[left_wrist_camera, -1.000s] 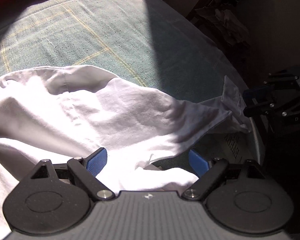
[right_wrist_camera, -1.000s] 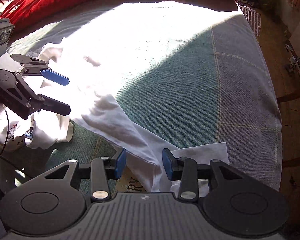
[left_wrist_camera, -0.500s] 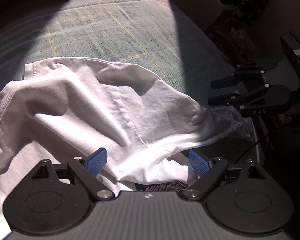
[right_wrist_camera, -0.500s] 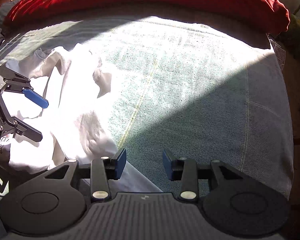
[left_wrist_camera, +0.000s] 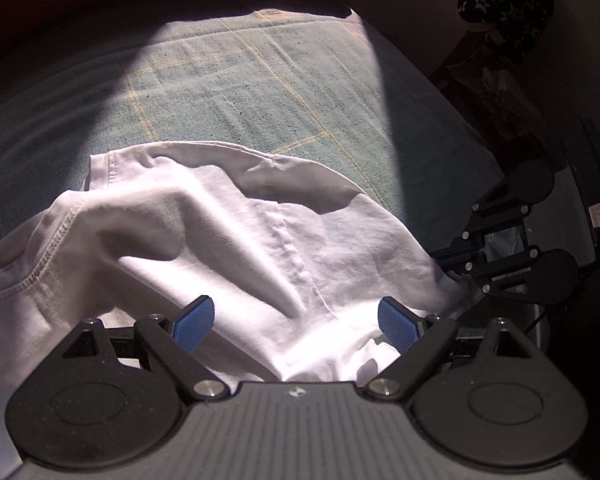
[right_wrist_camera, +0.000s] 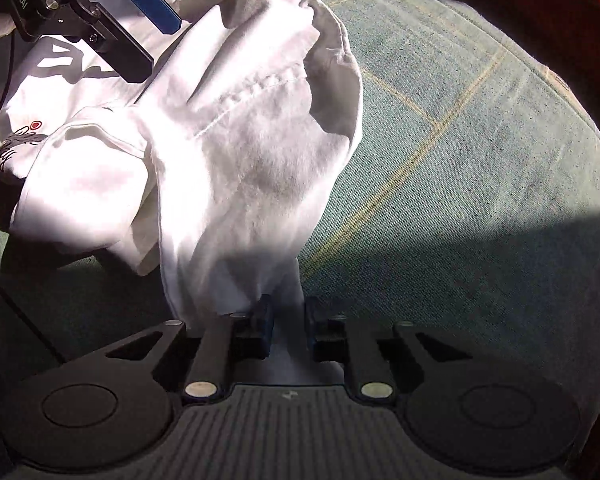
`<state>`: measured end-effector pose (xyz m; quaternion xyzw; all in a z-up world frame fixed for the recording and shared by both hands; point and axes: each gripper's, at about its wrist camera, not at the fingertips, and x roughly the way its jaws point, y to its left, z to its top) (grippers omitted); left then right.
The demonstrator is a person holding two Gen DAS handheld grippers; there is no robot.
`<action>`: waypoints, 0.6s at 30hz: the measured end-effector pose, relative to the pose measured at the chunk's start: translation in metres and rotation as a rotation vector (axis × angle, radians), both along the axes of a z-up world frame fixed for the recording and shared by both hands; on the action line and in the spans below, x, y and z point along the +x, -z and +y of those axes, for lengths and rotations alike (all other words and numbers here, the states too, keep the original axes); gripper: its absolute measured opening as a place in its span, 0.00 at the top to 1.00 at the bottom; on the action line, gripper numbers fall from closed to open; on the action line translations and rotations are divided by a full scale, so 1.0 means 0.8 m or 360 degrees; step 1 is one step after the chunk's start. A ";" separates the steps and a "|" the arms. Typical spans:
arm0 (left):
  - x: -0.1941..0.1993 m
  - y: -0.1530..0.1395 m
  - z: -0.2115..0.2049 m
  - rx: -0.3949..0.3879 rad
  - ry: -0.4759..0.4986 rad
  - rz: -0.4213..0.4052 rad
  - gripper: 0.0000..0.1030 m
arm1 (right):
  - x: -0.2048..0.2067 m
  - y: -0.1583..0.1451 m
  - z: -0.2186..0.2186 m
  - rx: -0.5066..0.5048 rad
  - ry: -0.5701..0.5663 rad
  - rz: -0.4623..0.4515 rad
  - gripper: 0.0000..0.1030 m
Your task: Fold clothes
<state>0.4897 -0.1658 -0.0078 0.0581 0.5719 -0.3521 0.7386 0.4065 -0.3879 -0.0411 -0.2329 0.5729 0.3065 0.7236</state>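
Left wrist view: the left claw (left_wrist_camera: 294, 322) stands wide open and empty just above the rumpled white cotton T-shirt (left_wrist_camera: 228, 240), which lies on the green woven bedspread (left_wrist_camera: 284, 92) with its ribbed collar to the left and its seam running away from the claw. Right wrist view: the right claw (right_wrist_camera: 288, 326), whose jaws have just been closing, pinches a gathered corner of the shirt, which stretches away toward the left claw at upper left, so the right hand has the cloth.

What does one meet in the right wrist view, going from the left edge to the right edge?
Left gripper at the upper left → white T-shirt, its lower end pinched in the right gripper → green bedspread → red blanket at the right edge.
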 end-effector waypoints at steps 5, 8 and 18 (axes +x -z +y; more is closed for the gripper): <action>0.003 -0.008 -0.010 0.0005 0.0046 -0.0046 0.14 | -0.010 -0.012 0.001 -0.0233 -0.0122 -0.0167 1.00; 0.007 -0.013 -0.014 0.0001 0.0052 -0.0069 0.14 | 0.002 -0.017 -0.023 -0.0370 -0.0030 -0.0283 1.00; 0.014 -0.018 -0.009 0.0025 0.0003 -0.0113 0.14 | 0.065 -0.035 -0.106 -0.0458 0.0437 -0.0445 0.91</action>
